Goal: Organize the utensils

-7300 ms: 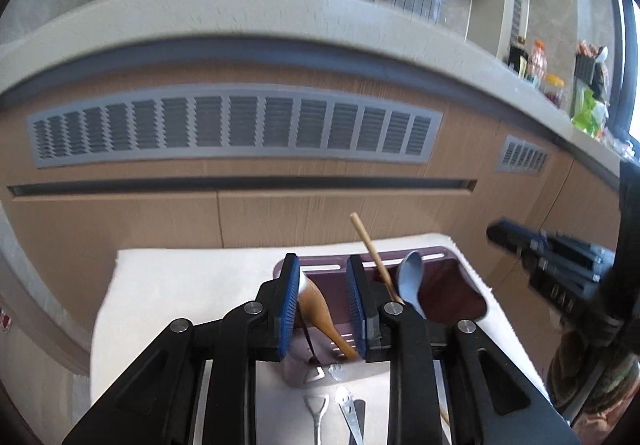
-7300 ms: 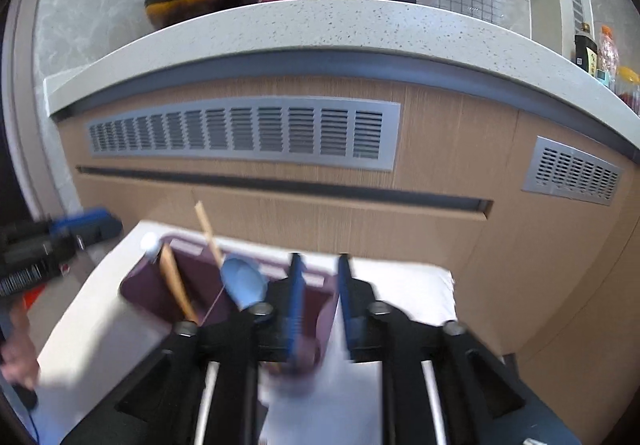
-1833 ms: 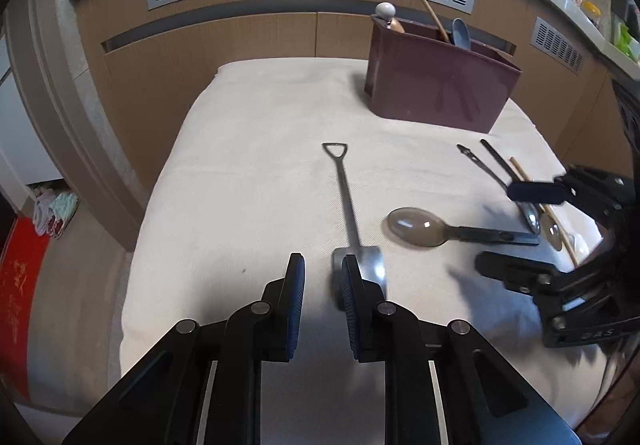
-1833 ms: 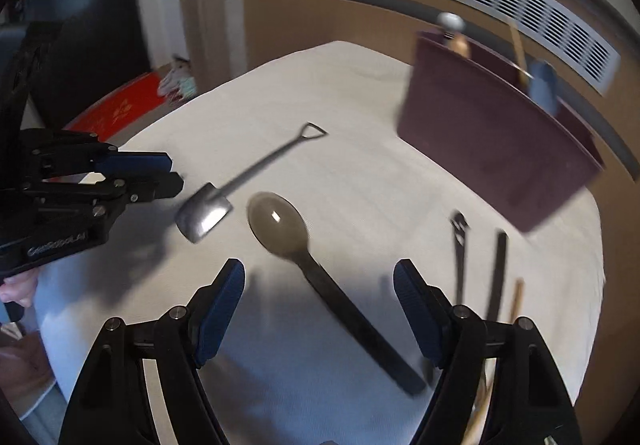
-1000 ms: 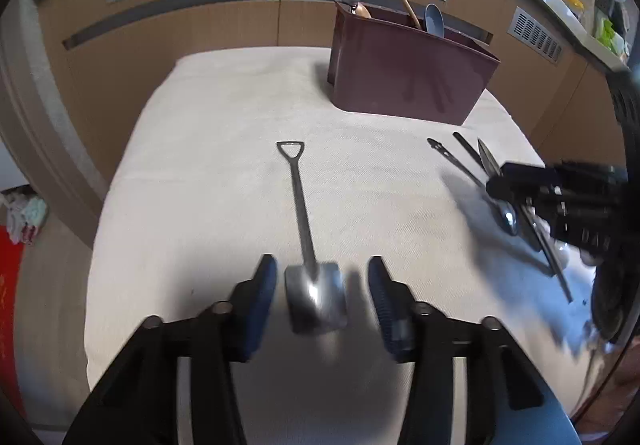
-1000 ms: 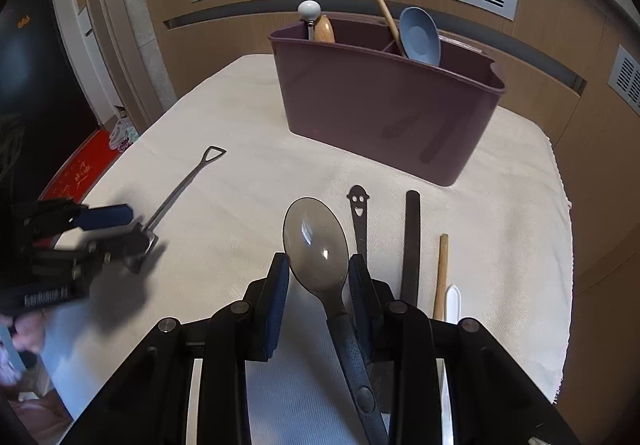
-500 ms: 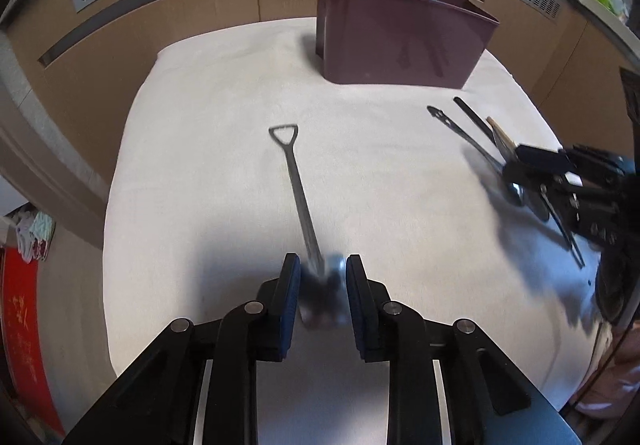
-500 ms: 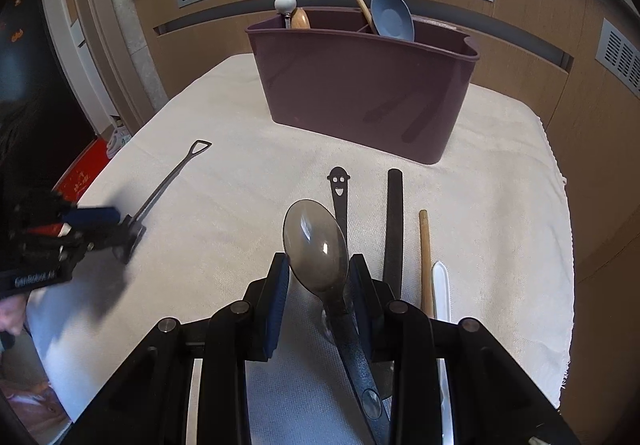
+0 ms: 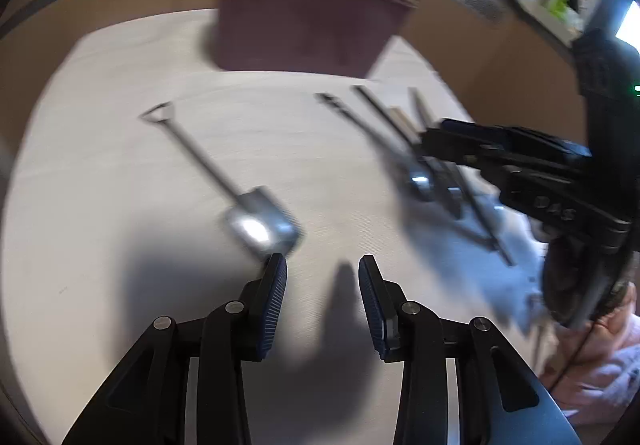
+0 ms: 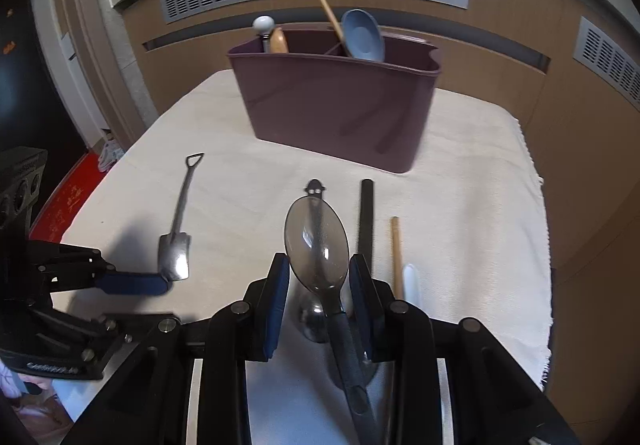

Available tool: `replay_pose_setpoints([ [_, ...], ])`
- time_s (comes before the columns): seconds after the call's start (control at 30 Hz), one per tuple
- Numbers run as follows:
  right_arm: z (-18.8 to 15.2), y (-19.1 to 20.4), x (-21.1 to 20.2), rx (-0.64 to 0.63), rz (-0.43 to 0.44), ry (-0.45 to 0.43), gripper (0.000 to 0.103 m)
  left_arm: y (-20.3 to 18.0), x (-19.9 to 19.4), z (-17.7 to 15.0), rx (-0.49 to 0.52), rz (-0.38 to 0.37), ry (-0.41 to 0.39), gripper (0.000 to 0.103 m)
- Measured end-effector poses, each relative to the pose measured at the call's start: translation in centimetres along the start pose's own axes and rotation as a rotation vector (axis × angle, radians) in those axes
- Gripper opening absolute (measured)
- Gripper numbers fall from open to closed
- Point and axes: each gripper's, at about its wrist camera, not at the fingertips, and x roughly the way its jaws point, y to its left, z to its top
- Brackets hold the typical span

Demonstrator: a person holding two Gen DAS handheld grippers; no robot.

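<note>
A maroon utensil caddy stands at the back of the cloth-covered table; it also shows in the left wrist view. My right gripper is shut on a translucent grey spoon, held above the cloth. A metal shovel-shaped spoon lies on the cloth. My left gripper is open, with its left finger at the shovel blade's edge; it also shows in the right wrist view. The right gripper body shows at the right of the left wrist view.
A smiley-handled spoon, a black utensil, a wooden stick and a white piece lie side by side on the cloth. The caddy holds a blue spoon and wooden utensils. Wooden cabinet fronts stand behind the table.
My left gripper has opened and let go of the shovel spoon's blade, and swung to the right. My right gripper keeps hold of the grey spoon.
</note>
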Motion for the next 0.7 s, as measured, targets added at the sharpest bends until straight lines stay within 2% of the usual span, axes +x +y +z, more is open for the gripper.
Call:
replay_pose_setpoints([
  [0.07,-0.1,-0.7,-0.2,0.013,-0.016,0.005,0.029,-0.9,-0.2,0.5,0.065,-0.061,0.013,0.039],
  [0.1,-0.2,-1.0,-0.3,0.017,-0.022,0.007,0.029,-1.2,-0.6,0.8,0.127,-0.044,0.014,0.039],
  [0.23,-0.6,-1.7,-0.5,0.026,-0.037,0.019,0.029,-0.5,-2.1,1.5,0.331,0.192,0.004,0.042],
  [0.3,-0.9,-1.8,-0.3,0.031,-0.033,0.036,0.029,0.8,-2.1,1.9,0.383,0.255,0.041,0.043],
  [0.37,-1.4,-1.8,0.0,0.031,-0.027,0.061,0.029,1.6,-1.5,2.0,0.453,0.286,0.092,0.043],
  [0.47,-2.2,-1.9,0.1,0.023,-0.041,0.085,0.029,1.2,0.1,1.2,0.615,0.379,0.137,0.044],
  [0.57,-2.8,-2.5,0.2,0.039,-0.045,0.111,0.035,0.3,0.6,1.5,0.694,0.388,0.107,0.045],
  [0.63,-3.0,-2.6,0.3,0.046,-0.043,0.122,0.05,-0.4,1.6,2.3,0.7,0.381,0.08,0.046],
  [0.7,-3.2,-2.4,0.3,0.038,-0.053,0.124,0.051,-1.0,2.7,3.3,0.695,0.377,0.048,0.046],
])
